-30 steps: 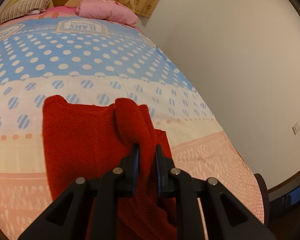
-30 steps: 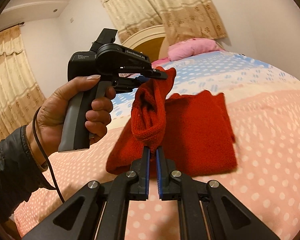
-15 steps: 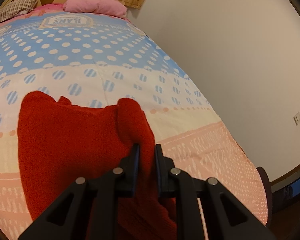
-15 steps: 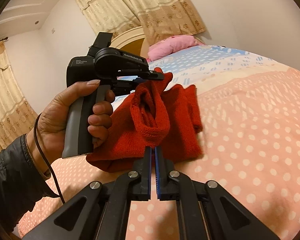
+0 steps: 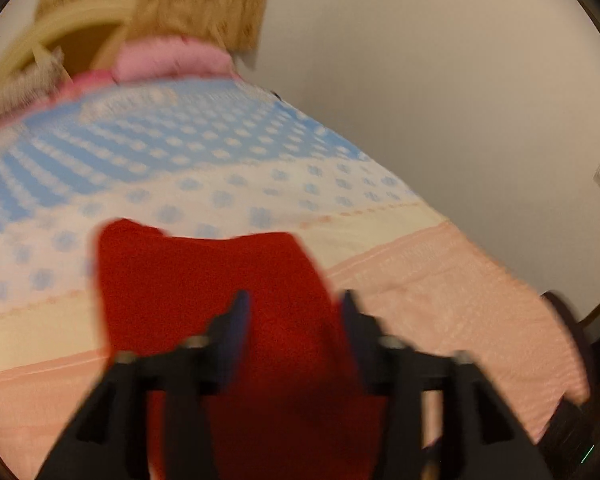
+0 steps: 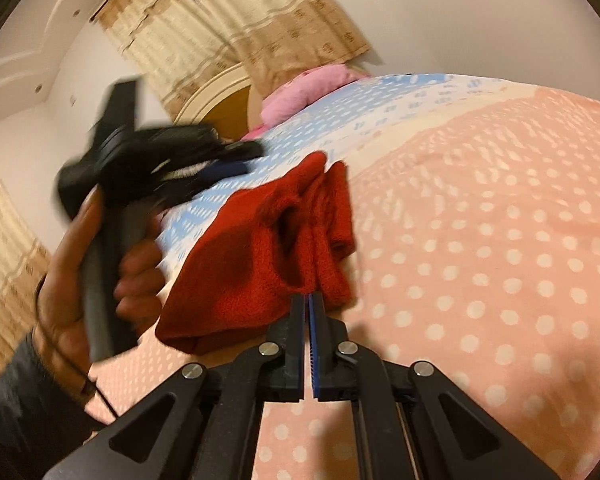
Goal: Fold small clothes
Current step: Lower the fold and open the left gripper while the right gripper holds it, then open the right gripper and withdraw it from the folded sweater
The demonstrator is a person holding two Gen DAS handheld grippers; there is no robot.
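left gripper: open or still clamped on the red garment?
Open. The left gripper has just been opening: its fingers stand apart with the red knit garment showing between them, pads off the cloth. The frame is blurred.

Home bedroom: bed (image 6: pixel 500 220) with dotted cover, pink pillow (image 6: pixel 312 88), headboard (image 6: pixel 220 100), curtains (image 6: pixel 220 28).

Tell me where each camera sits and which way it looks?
Left wrist: on the left gripper, facing down the bed at the red garment; only its open jaws show.
Right wrist: on the right gripper, shut on the garment, facing the left hand.
Shared: garment, bed, pink pillow.
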